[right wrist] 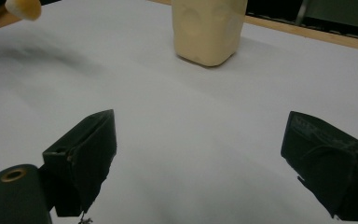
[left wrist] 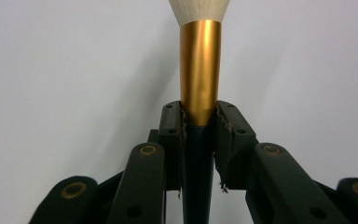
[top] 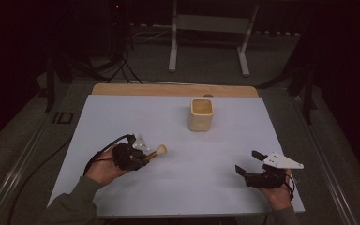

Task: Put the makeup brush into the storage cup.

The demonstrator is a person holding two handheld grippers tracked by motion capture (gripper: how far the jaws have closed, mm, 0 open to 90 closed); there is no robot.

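White sheeting covers the table [top: 178, 187] almost to its edges, leaving a strip of bare wood along the far edge. Most of that surface lies free: a broad bare stretch runs between the two grippers along the near edge, and more open room spreads to the left and right edges.

Near the left side, toward the near edge, the left gripper [top: 143, 157] is clamped on a makeup brush [top: 157, 152], which points toward the table's middle with its pale bristle head foremost. The left gripper view gives the detail the high view lacks: both jaws press on the brush where its gold ferrule [left wrist: 199, 70] meets the dark handle [left wrist: 198, 177], with the cream bristles [left wrist: 199, 10] at the top of the frame.

By the near right corner the right gripper [top: 248, 161] has its jaws spread wide with nothing between them, hovering at or just above the sheet.

A cream square cup [top: 200, 115] stands upright toward the far edge, a little right of centre, well apart from both grippers. From the high view its mouth is open, and I cannot make out anything inside. The right gripper view shows the cup's lower wall [right wrist: 207, 30] beyond the jaws, and the brush tip [right wrist: 23, 8] at its upper left corner.
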